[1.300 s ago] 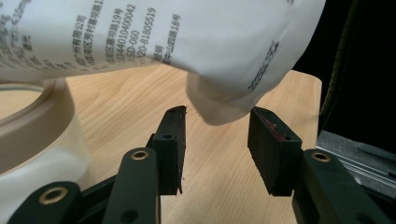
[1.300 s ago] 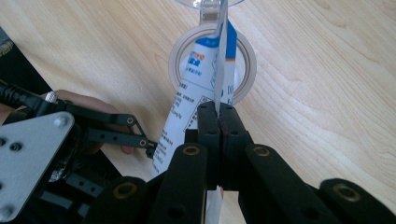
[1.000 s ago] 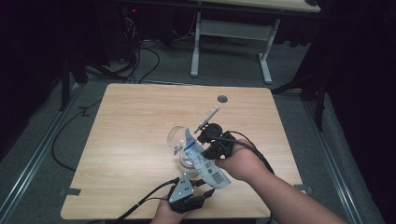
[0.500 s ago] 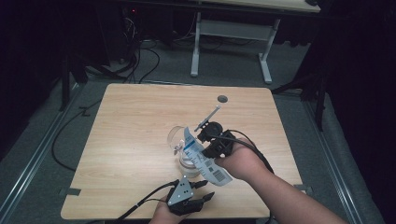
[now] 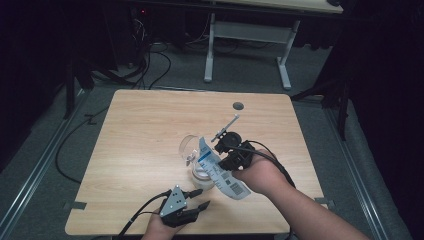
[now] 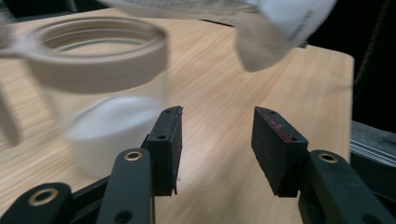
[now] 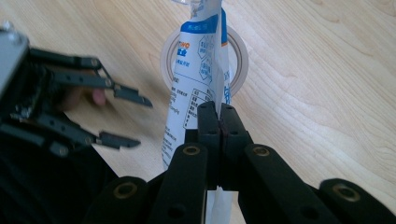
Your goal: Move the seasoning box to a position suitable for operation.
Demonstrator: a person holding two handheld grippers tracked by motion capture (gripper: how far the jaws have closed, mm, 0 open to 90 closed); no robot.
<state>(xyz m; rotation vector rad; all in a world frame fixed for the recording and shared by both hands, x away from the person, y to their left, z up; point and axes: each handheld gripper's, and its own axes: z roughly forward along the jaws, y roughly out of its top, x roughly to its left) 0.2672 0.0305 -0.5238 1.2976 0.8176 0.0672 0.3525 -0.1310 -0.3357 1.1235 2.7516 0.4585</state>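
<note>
Pinching a white-and-blue printed pouch [image 5: 220, 172] flat between its closed jaws, the right gripper [image 5: 231, 159] holds it tilted over a clear glass jar [image 5: 192, 152] that stands near the middle of the wooden table [image 5: 145, 130], the pouch's upper end leaning toward the jar's mouth. In the right gripper view the pouch [image 7: 198, 70] hangs straight ahead at twelve o'clock, covering part of the jar's pale rim [image 7: 240, 56]. The left gripper [image 5: 197, 200] sits at about seven o'clock from the jar, close to the table's near edge; its jaws have just been opening and now stand apart with nothing between them, the jar [image 6: 100, 93] at ten o'clock in the left gripper view. The pouch looks light, thin and floppy, likely slick on its printed film, so a firm pinch across a flat seam or edge seems the safest hold; a grip on the soft middle would probably let it sag or squeeze the contents. The jar appears rigid, smooth and breakable, with white material in its bottom, and would best be steadied across its straight wall below the rim.
</note>
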